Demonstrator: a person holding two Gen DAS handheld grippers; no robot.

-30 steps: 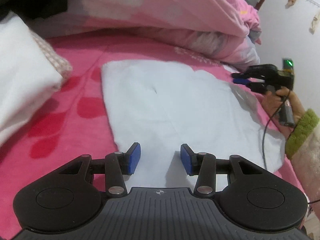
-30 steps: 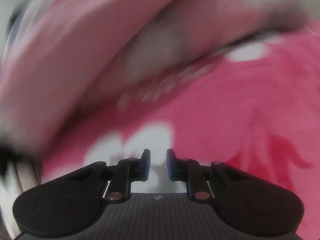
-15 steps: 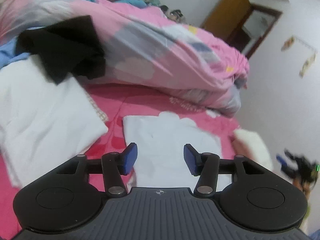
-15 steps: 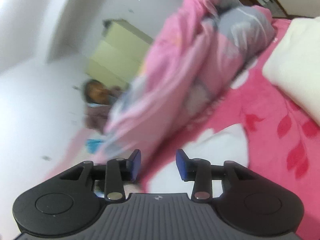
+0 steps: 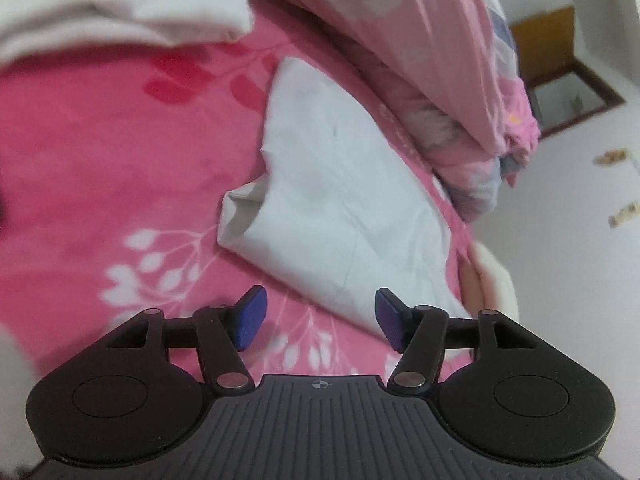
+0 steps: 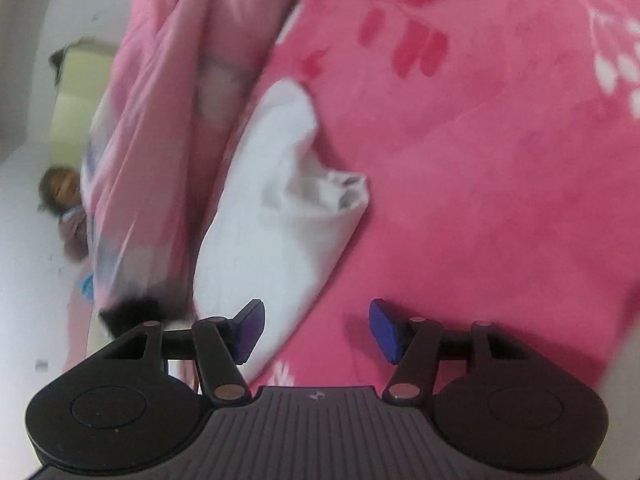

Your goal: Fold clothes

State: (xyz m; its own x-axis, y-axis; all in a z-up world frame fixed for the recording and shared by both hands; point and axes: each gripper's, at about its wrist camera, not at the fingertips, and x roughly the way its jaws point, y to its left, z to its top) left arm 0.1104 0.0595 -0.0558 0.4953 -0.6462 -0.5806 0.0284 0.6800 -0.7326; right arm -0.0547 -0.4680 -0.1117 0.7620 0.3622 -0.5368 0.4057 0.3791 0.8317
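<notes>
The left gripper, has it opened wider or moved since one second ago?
Yes. The left gripper is open wider and has swung: the white garment now lies diagonally beside the pink quilt, and one corner is folded over.

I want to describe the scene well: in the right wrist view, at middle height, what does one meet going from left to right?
White wall → rumpled pink quilt → white garment → pink bed cover with leaf print.
</notes>
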